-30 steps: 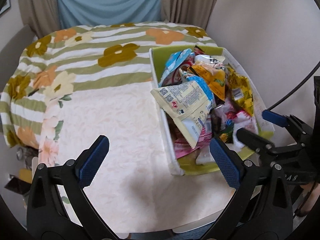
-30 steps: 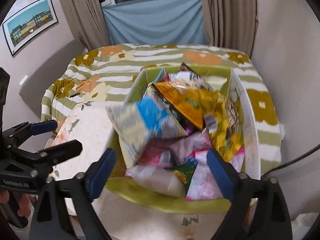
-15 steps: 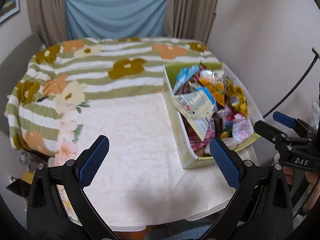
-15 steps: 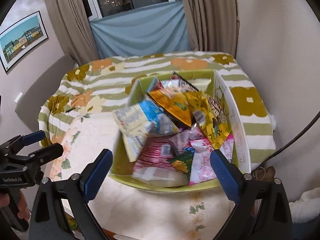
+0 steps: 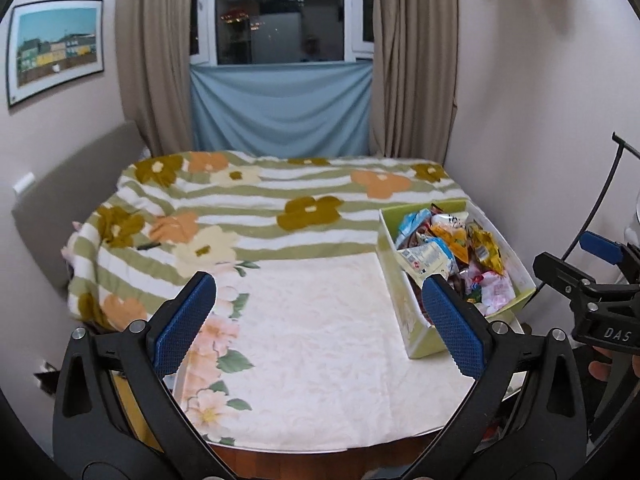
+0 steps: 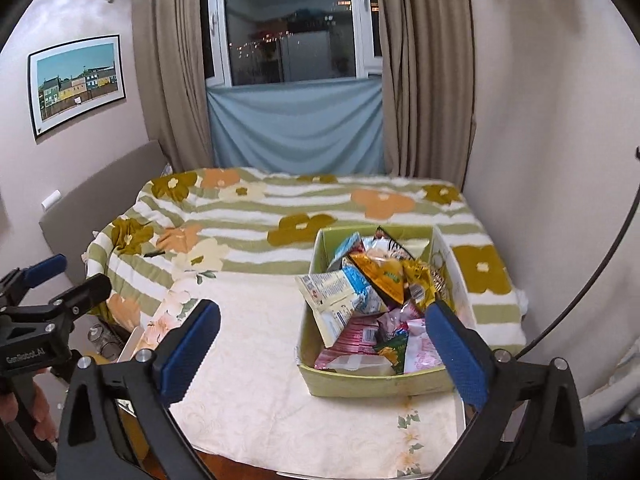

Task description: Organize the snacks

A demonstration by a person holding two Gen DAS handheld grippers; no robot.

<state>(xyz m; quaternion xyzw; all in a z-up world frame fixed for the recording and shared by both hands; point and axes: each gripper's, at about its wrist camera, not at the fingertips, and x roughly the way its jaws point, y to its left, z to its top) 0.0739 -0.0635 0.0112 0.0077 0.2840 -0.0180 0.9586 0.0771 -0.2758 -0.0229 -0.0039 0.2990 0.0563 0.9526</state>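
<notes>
risk: the snack packets (image 6: pixel 360 300) are heaped above the rim of the green box (image 6: pixel 372 380); a careless grab could spill some onto the worktop (image 6: pixel 256 360). the box sits at the worktop's right edge. right tool (image 6: pixel 320 344) and left tool (image 5: pixel 316 316) are spread, empty, short of it.

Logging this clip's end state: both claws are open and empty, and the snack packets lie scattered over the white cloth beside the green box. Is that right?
Not quite. The snack packets are piled inside the green box, not scattered over the white cloth; the right wrist view shows this plainly. The rest stands: the left claw and right claw are both open and empty.
</notes>
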